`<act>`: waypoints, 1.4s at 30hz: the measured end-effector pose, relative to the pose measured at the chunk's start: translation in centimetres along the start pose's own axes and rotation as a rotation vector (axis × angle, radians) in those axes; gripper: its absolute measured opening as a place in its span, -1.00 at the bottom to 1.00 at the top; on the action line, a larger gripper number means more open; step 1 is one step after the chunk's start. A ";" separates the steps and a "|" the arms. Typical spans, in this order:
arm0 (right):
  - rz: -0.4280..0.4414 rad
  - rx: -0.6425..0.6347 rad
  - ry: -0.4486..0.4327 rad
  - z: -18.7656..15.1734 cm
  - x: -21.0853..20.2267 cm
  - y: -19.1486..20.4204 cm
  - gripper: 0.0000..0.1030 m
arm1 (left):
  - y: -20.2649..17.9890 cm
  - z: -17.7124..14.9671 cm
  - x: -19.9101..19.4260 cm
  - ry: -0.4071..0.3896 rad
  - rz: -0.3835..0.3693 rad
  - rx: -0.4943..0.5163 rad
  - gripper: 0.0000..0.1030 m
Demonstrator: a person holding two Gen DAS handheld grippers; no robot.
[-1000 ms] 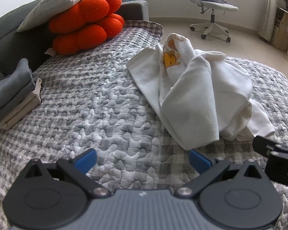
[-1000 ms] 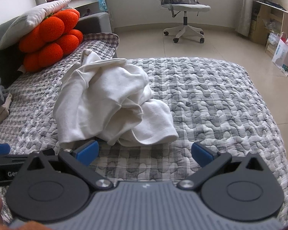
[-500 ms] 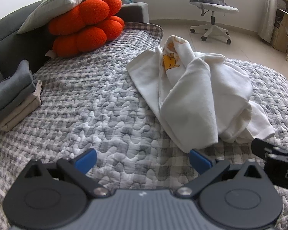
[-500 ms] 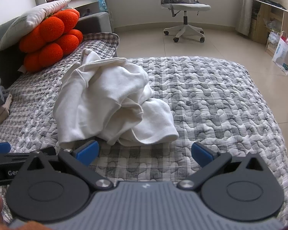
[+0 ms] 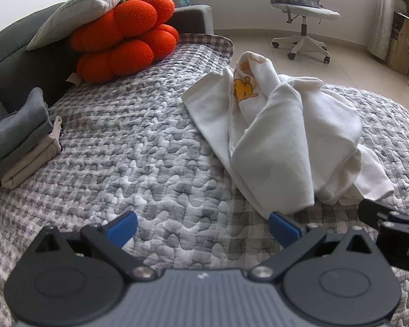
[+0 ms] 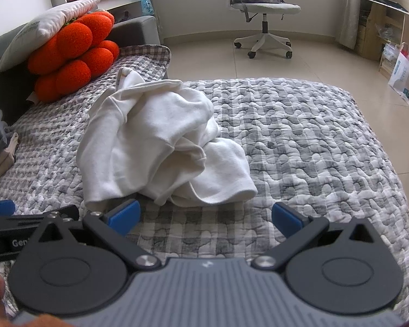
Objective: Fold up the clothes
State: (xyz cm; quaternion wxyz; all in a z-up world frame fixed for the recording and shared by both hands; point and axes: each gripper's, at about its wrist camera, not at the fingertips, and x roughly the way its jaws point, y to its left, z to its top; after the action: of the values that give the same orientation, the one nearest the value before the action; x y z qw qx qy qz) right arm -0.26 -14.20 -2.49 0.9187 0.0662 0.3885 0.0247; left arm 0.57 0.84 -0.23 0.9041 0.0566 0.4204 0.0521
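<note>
Both spread-jawed grippers, left gripper (image 5: 201,224) and right gripper (image 6: 205,216), have edged closer to the crumpled white cotton garment (image 6: 161,139) at frame centre on the grey checked quilt (image 6: 300,136); grasping appears imminent.

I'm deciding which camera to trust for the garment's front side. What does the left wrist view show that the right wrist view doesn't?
Only the left wrist view shows the yellow cartoon print on the crumpled white garment. Only the right wrist view shows the bags by the shelving and the bare quilt to the garment's right. Both show the garment, orange cushion, folded stack, office chair, and open fingers.
</note>
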 end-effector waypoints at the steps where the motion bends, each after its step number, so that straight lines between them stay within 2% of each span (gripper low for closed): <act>1: 0.000 0.000 0.000 0.0 0.0 0.0 1.00 | 0.0 0.0 0.0 0.000 0.000 0.000 0.99; 42: 0.004 -0.014 0.018 0.0 0.4 0.3 1.00 | 0.1 0.1 0.1 0.005 0.007 -0.003 0.99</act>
State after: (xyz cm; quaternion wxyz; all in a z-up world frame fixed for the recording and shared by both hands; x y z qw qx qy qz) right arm -0.01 -13.87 -2.77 0.9156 0.0604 0.3965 0.0297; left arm 0.69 0.93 -0.29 0.9029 0.0565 0.4225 0.0561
